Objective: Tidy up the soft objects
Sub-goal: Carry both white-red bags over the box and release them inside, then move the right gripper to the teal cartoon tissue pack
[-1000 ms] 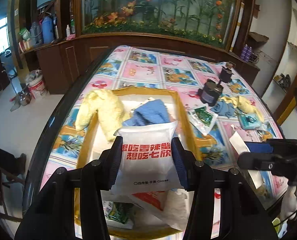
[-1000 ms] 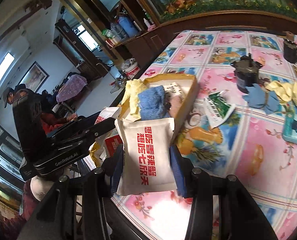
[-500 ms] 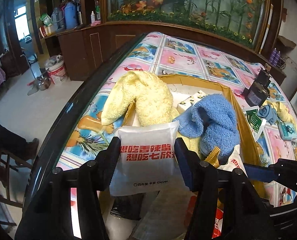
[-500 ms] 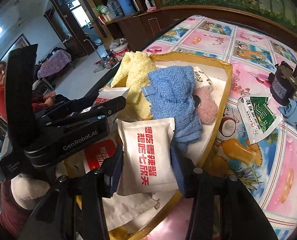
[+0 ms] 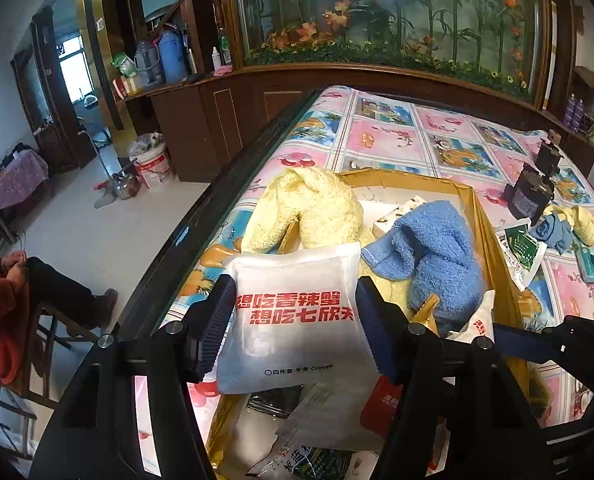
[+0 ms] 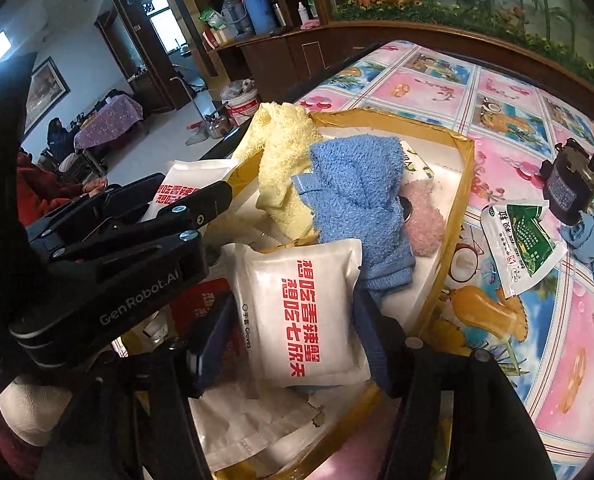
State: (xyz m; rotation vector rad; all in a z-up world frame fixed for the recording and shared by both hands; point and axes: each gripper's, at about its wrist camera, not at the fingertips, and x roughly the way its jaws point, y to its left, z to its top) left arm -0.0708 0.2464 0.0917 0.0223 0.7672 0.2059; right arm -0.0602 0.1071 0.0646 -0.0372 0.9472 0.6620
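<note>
A big fish tank [image 5: 389,12] full of plants and orange flowers is set into dark wood cabinetry along the back wall. Blue thermos jugs [image 5: 171,56] and bottles are parked on the counter to its left. On the floor, a white bucket [image 5: 153,164] is seen with a metal kettle [image 5: 125,186] just beside it. A seated person in red [image 5: 1,312] is caught at the left edge. A small black motor [image 6: 573,188] is stood on the cartoon-print tablecloth [image 5: 385,136].

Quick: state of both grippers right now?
Left gripper: jaws just opened further, white packet between; grip cannot be told.
Right gripper: jaws just opened further, another white packet between; cannot be told.
</note>
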